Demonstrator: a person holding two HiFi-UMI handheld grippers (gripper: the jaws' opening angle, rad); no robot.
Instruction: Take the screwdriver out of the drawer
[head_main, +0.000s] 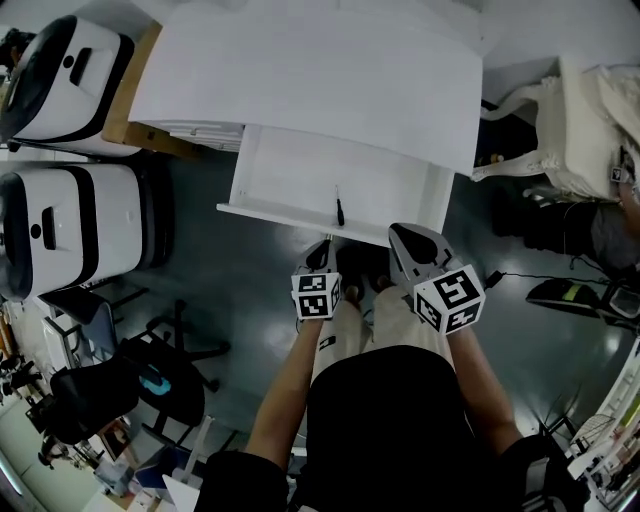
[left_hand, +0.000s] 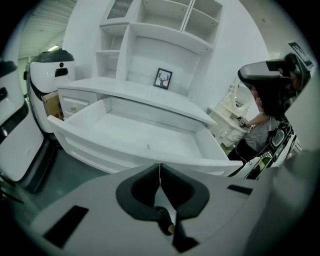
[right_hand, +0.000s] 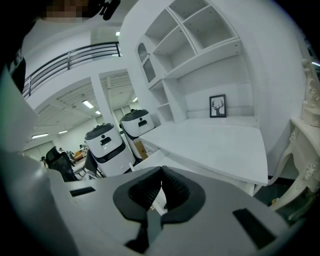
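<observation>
Largest first: a broad white wooden bench (head_main: 300, 80), topped at the back with open white shelves (left_hand: 170, 30). Under its top, a shallow white drawer (head_main: 270, 170), pulled well out, so no opening left to do. Short of the drawer's front wall, outside it and over the dark floor (head_main: 200, 300): the left tool (head_main: 321, 252), white-bodied with black pads (left_hand: 137, 197), pressed together on nothing, and the right tool (head_main: 402, 238), likewise pressed together and empty (neither touching the drawer, judging by the head view). Smallest: the slim black-handled screwdriver (head_main: 340, 210), lying flat on the drawer's bottom close to the front wall, right of the middle, thicker end seemingly towards the person, just beyond the left tool.

Step in hand, by judgement: the reach in for the pick. Spread the left tool before lowering; shut pads good only for shoving. Come over the front wall, not against it. Descend with one pad either side of the handle, across its length. Pinch the thick handle rather than the thin shaft, for less chance of rolling or slipping. Lift straight up, clear of the wall, before drawing back. Keep the right tool aside.
</observation>
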